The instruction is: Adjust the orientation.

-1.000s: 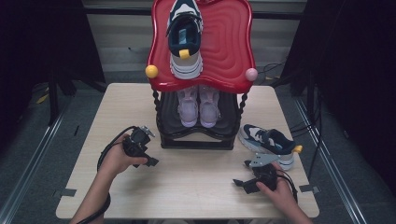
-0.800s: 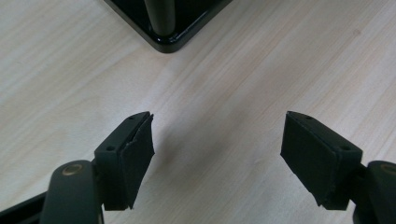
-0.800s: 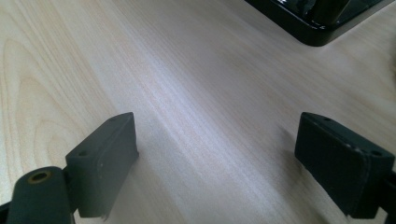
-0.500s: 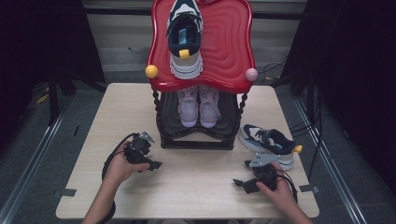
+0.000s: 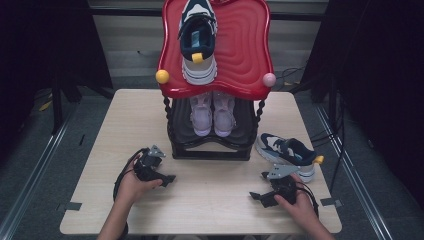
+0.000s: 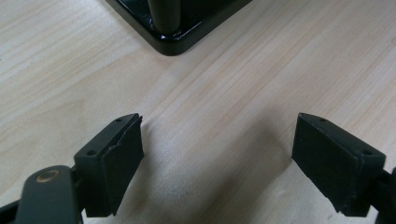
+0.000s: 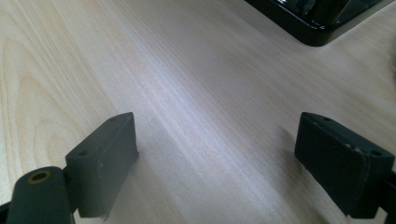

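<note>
Left gripper (image 6: pixel 219 154), right gripper (image 7: pixel 217 158): fingers wide apart, empty, above table (image 5: pixel 210 200).

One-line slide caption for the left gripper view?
Left gripper, jaws wide open and holding nothing, over the wooden table near the black rack's base corner.

I can read no text, label, brand, number or sign anywhere from my station. The shoes on the rack and the one near the table's right edge are too small and soft in the high view to show any logo or lettering I could name. Both gripper views give me bare wood grain and plain black jaw pads with no markings.
</note>
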Available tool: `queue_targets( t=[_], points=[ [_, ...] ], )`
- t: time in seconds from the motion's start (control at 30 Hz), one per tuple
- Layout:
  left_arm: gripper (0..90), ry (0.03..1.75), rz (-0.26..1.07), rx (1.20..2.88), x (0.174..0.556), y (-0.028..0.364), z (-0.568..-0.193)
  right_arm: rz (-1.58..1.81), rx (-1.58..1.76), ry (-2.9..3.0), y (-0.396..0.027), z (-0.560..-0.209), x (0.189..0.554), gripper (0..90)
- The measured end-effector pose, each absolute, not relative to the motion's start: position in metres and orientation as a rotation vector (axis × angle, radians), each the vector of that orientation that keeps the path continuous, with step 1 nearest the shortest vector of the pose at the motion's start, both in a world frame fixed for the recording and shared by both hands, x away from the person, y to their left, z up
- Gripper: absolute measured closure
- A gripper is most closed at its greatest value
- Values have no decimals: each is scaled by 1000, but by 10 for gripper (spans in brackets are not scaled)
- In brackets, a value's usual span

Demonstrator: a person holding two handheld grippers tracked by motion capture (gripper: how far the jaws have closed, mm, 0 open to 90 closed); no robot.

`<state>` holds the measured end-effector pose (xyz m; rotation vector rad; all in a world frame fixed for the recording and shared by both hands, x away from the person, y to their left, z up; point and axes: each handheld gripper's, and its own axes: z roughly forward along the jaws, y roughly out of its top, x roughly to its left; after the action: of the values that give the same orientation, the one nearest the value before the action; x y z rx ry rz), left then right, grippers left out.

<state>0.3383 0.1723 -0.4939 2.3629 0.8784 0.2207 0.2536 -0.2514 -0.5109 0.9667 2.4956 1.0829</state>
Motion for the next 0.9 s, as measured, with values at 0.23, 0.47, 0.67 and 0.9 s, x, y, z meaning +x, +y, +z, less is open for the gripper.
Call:
queue_targets(
  t=[0.23,0.47,0.67,0.9],
  points=[
    [129,845,263,2335,334,173,-499,1083,967,2496,-251,-511,254,123],
    [3,836,304,2248,329,174,-510,1083,963,2497,-251,-511,254,124],
    [0,834,312,2248,329,175,-511,1084,960,2496,-251,-511,254,124],
    [0,839,315,2241,329,175,-511,1077,960,2502,-251,-510,252,127]
  ],
)
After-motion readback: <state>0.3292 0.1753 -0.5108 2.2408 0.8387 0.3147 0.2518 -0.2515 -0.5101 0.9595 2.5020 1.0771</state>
